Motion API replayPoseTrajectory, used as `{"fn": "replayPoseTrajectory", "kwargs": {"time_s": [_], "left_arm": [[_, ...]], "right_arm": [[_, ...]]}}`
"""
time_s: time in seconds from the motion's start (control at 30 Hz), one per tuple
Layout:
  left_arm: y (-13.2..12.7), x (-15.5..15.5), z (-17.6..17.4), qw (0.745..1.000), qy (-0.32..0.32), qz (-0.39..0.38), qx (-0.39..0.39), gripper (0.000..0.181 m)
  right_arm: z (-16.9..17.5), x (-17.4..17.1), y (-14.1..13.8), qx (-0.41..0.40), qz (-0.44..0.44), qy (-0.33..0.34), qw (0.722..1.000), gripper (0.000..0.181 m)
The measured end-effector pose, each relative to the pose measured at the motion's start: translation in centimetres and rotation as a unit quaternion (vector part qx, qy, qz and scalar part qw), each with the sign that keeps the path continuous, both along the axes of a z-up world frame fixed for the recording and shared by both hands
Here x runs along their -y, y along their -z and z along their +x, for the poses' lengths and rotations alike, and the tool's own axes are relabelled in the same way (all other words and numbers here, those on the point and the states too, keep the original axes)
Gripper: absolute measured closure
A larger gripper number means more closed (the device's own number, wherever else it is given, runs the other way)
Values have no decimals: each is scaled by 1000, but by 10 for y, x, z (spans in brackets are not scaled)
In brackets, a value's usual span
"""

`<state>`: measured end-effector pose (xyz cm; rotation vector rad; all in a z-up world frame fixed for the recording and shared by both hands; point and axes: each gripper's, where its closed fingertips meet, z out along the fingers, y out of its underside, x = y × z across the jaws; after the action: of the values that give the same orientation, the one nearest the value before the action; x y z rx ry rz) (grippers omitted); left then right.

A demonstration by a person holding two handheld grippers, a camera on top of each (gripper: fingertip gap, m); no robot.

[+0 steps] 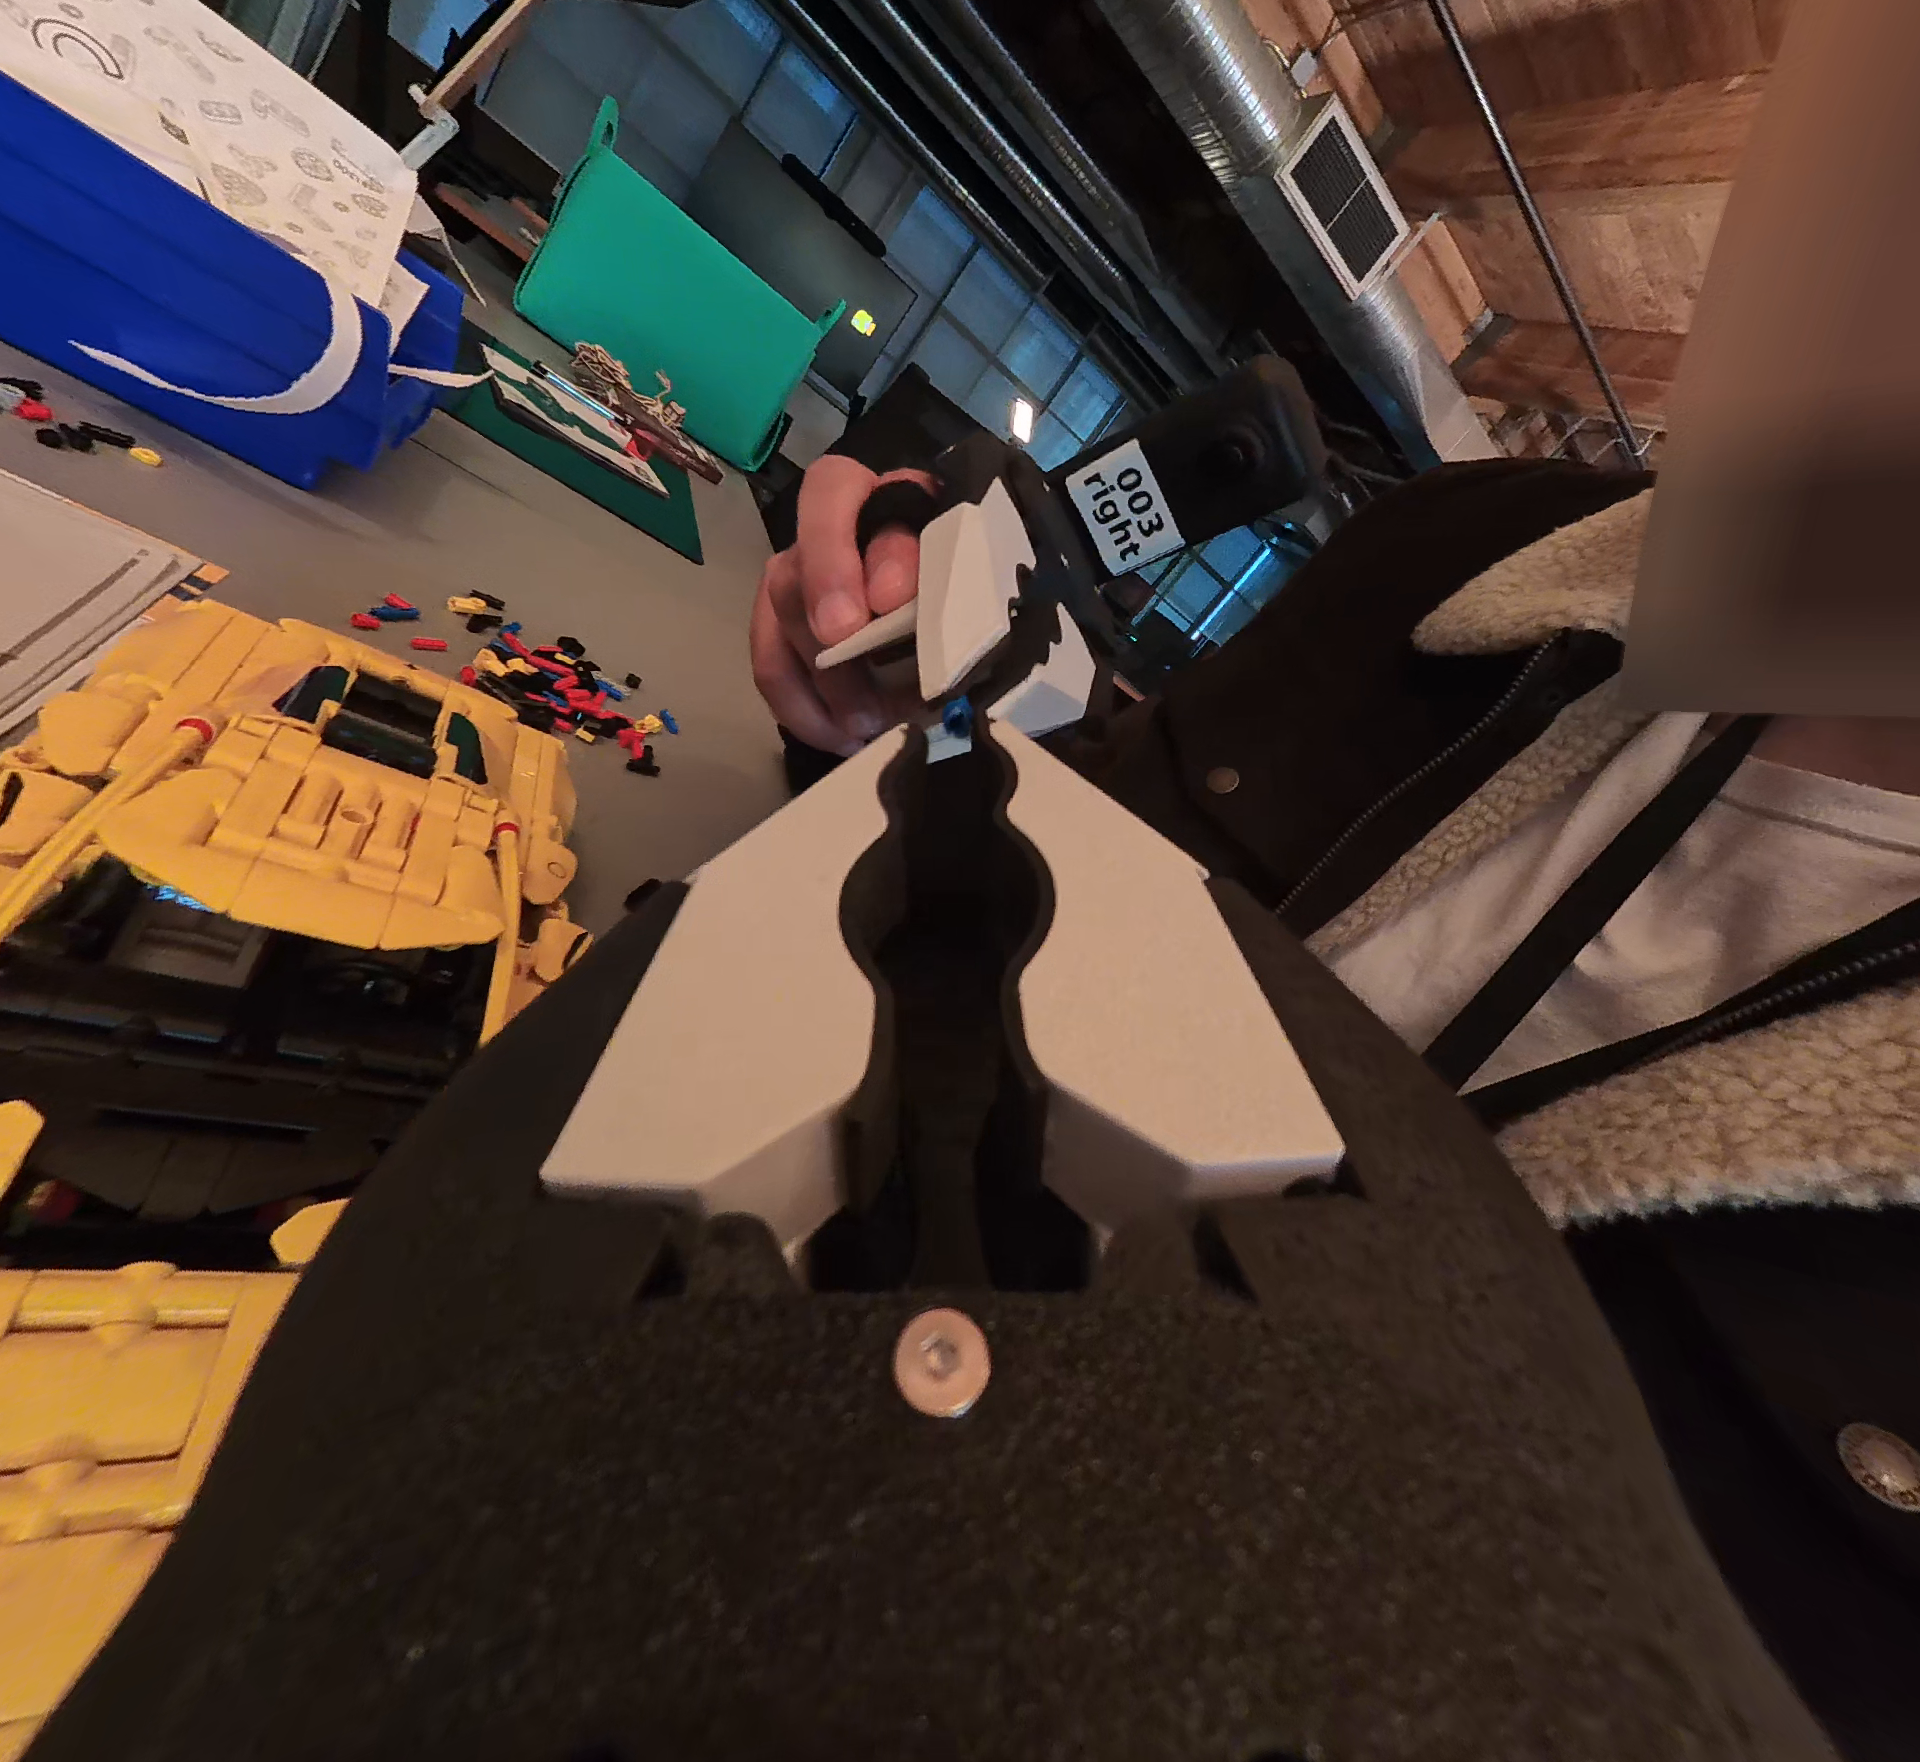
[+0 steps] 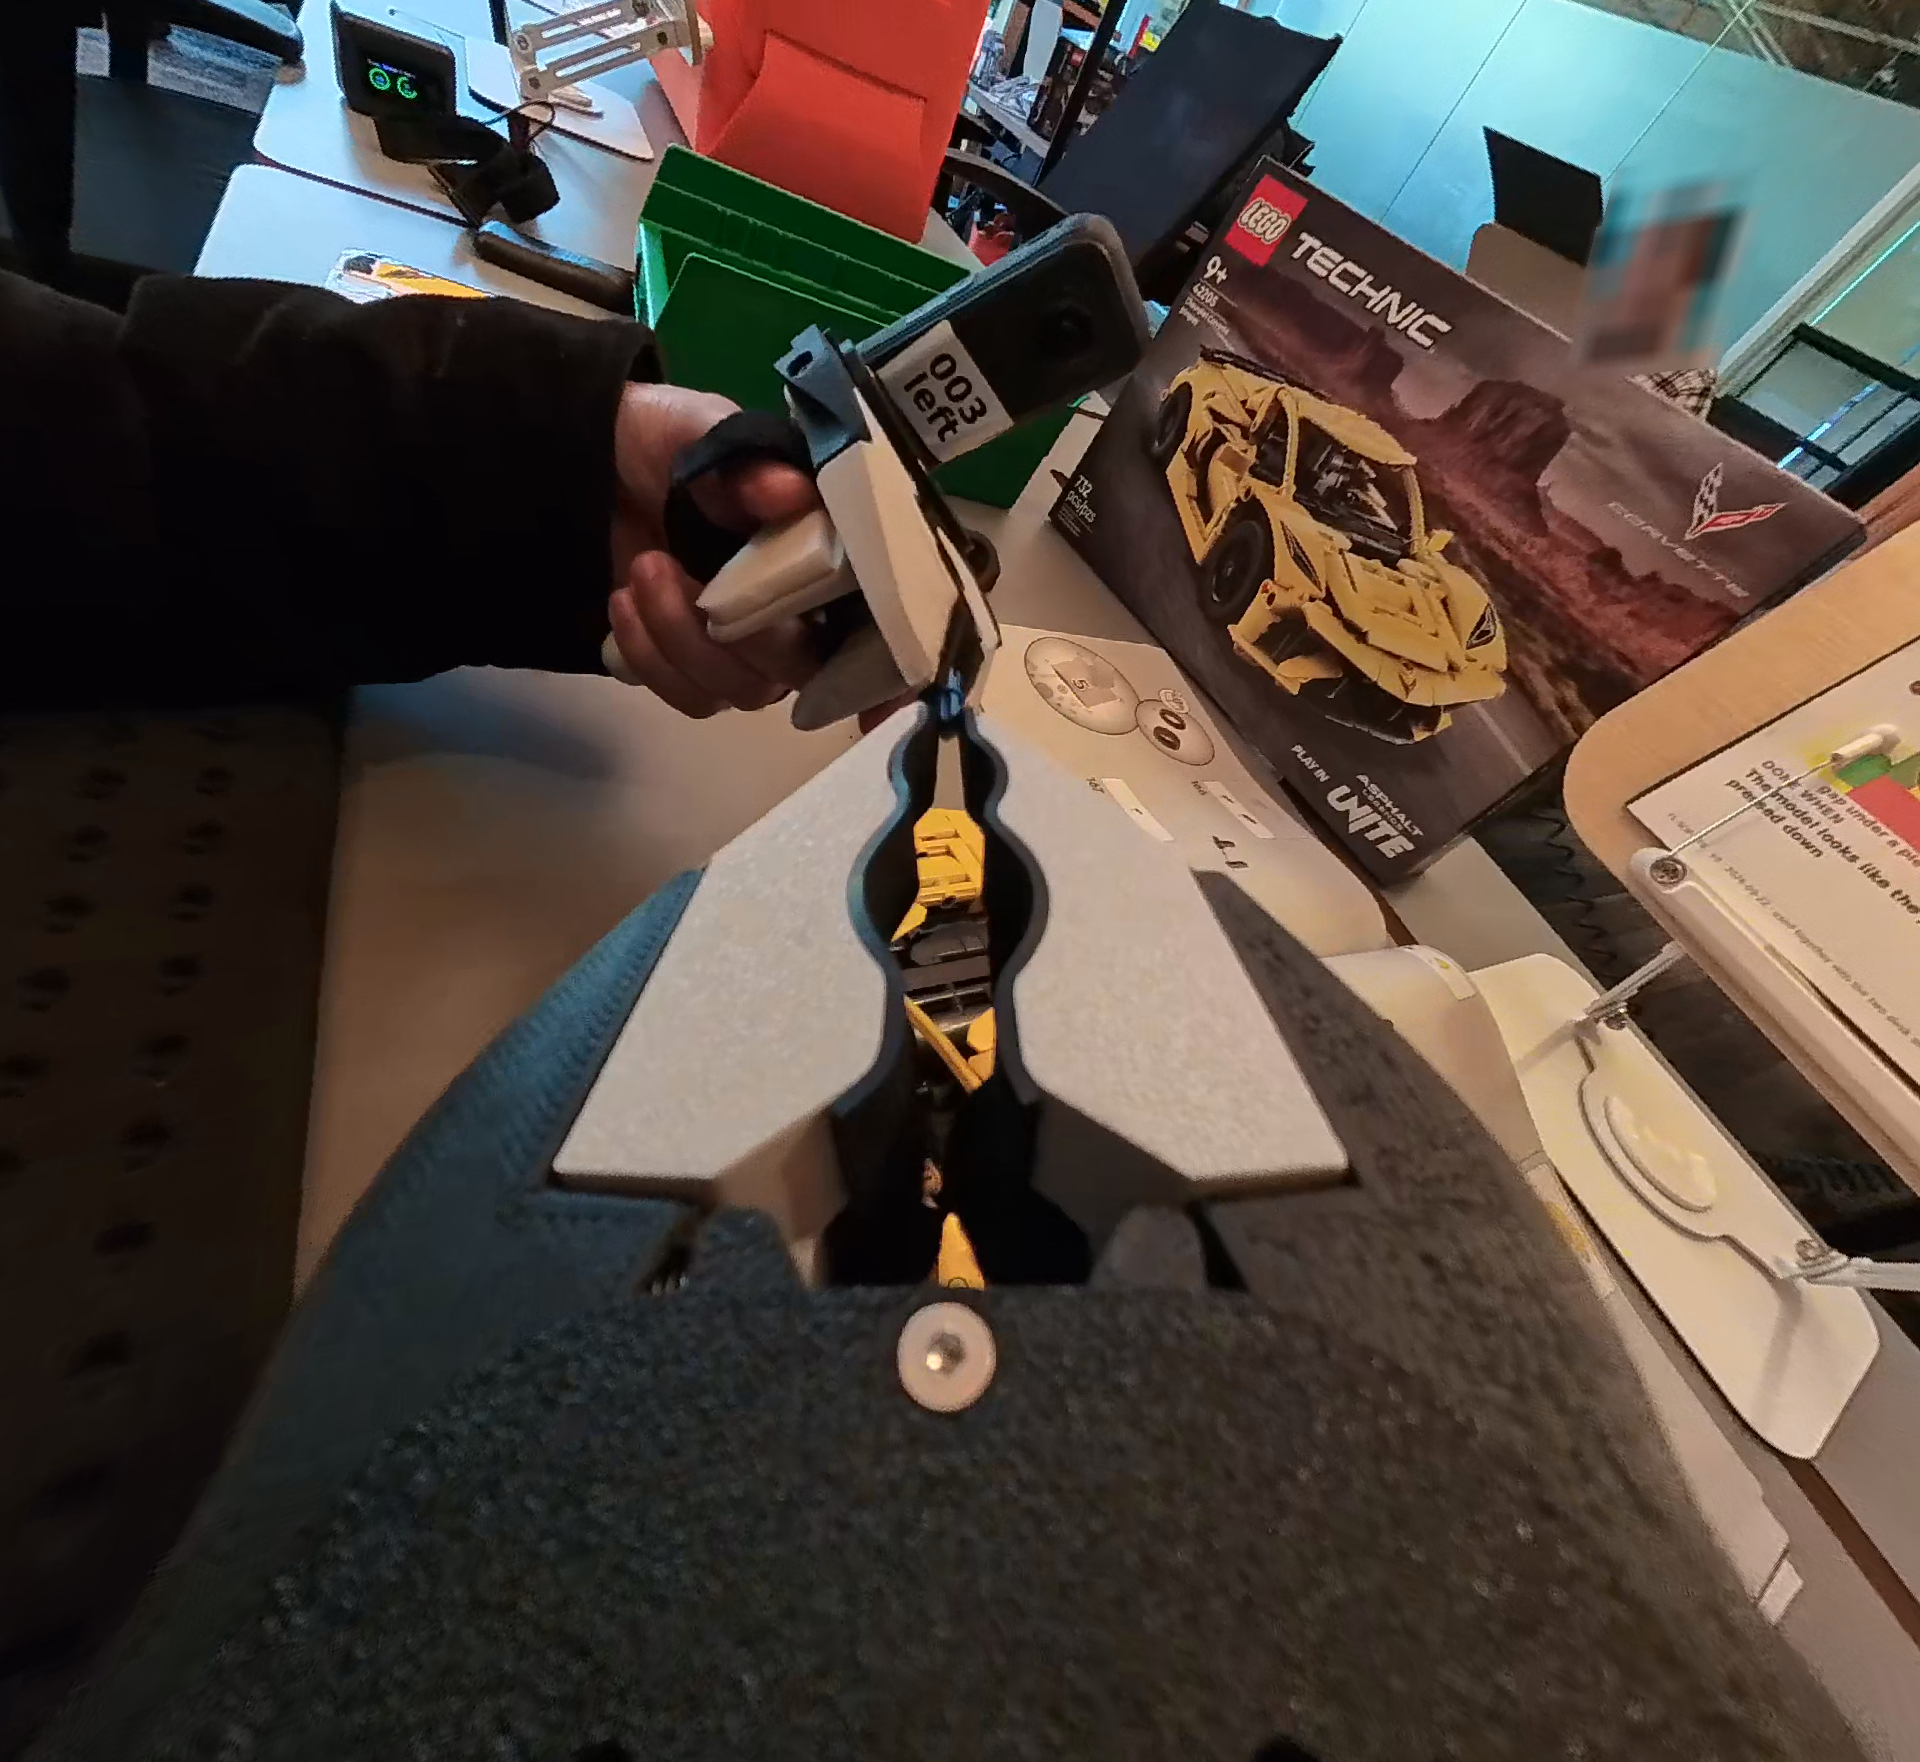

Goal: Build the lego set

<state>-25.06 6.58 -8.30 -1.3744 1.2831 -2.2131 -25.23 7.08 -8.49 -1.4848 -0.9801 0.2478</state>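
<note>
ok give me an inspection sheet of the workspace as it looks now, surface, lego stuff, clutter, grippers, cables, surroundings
Surface: grey table, largely covered.
Job's things: yellow lego car partly built on the table; loose pieces, red, blue, black and yellow, scattered beyond it; set box standing at the table edge; small blue piece pinched between the two grippers' tips, above the table.
Clutter: blue bin, green folder, red bag, printed sheets.
Grippers: left gripper and right gripper meet tip to tip, both shut on the blue piece.
Cables: nothing seen on the table.
Surroundings: metal duct under a wooden ceiling, glass partitions, more desks.
</note>
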Motion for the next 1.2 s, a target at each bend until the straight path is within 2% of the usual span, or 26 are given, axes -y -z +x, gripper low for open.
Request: {"fn": "replayPoseTrajectory", "kwargs": {"time_s": [0.4,0.67,1.2], "left_arm": [[2,0,2,1000,-6,6,-4,170],[2,2,1,1000,-1,9,-5,176],[6,2,3,1000,1,9,-16,176]], "right_arm": [[-1,1,7,-7,-28,-10,1000,179],[-3,0,8,1,-22,-8,1000,179],[0,-1,10,30,-3,0,1000,179]]}}
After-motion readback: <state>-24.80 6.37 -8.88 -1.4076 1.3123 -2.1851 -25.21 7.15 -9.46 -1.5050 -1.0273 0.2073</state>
